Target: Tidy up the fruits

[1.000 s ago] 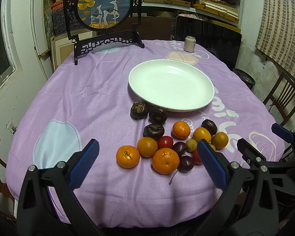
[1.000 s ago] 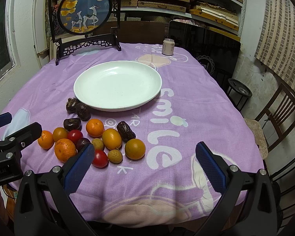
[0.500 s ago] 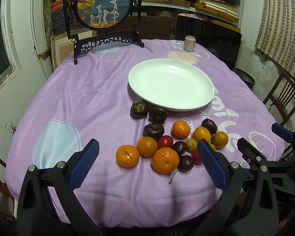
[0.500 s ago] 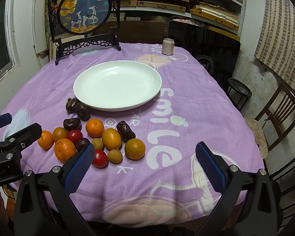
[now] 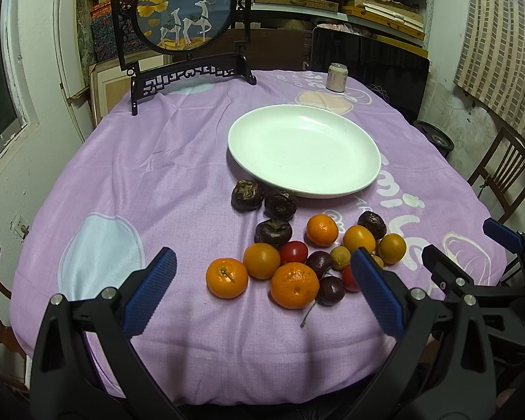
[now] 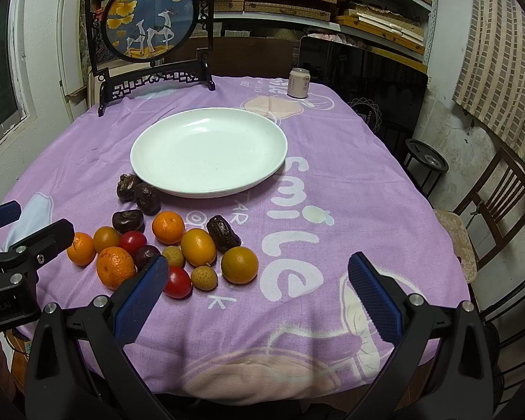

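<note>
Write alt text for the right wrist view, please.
A pile of fruit lies on a purple cloth, just before an empty white plate. The right tool hangs open above the near table edge, holding nothing; the left tool shows at far left.

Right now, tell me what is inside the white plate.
Nothing is inside the white plate; its whole bowl shows bare in both views. The fruit all lies on the purple cloth beside it. Whatever is under the plate is hidden.

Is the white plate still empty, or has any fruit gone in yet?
Empty. The white plate shows only its bare glazed bottom in both wrist views; all the fruit lies on the purple tablecloth in front of it.
</note>
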The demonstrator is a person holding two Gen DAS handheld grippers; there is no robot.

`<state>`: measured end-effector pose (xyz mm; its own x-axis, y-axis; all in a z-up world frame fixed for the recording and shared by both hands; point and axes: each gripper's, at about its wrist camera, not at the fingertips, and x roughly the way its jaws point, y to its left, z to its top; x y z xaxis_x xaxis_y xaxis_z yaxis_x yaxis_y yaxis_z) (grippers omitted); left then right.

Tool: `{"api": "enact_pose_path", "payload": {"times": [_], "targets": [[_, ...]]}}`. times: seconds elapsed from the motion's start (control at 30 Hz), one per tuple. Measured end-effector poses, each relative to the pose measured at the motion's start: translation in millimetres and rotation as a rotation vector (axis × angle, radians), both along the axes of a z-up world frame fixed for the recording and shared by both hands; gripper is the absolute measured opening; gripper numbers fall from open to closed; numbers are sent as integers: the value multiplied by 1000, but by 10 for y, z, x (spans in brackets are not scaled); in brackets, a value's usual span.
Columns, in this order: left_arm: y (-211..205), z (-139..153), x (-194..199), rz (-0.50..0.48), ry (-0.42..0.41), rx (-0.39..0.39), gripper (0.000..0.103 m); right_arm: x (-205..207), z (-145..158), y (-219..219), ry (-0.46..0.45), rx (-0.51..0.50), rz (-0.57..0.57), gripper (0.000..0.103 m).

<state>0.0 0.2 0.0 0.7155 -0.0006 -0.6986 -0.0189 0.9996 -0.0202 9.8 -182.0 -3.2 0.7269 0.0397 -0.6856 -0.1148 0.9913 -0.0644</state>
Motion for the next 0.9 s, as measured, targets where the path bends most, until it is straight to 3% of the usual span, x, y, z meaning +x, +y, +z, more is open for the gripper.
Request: {"api": "enact_pose_path", "payload": {"times": [0.9], "targets": [[0, 0, 0, 0, 0, 0, 101, 1, 20, 12, 0, 1, 0, 102]]}}
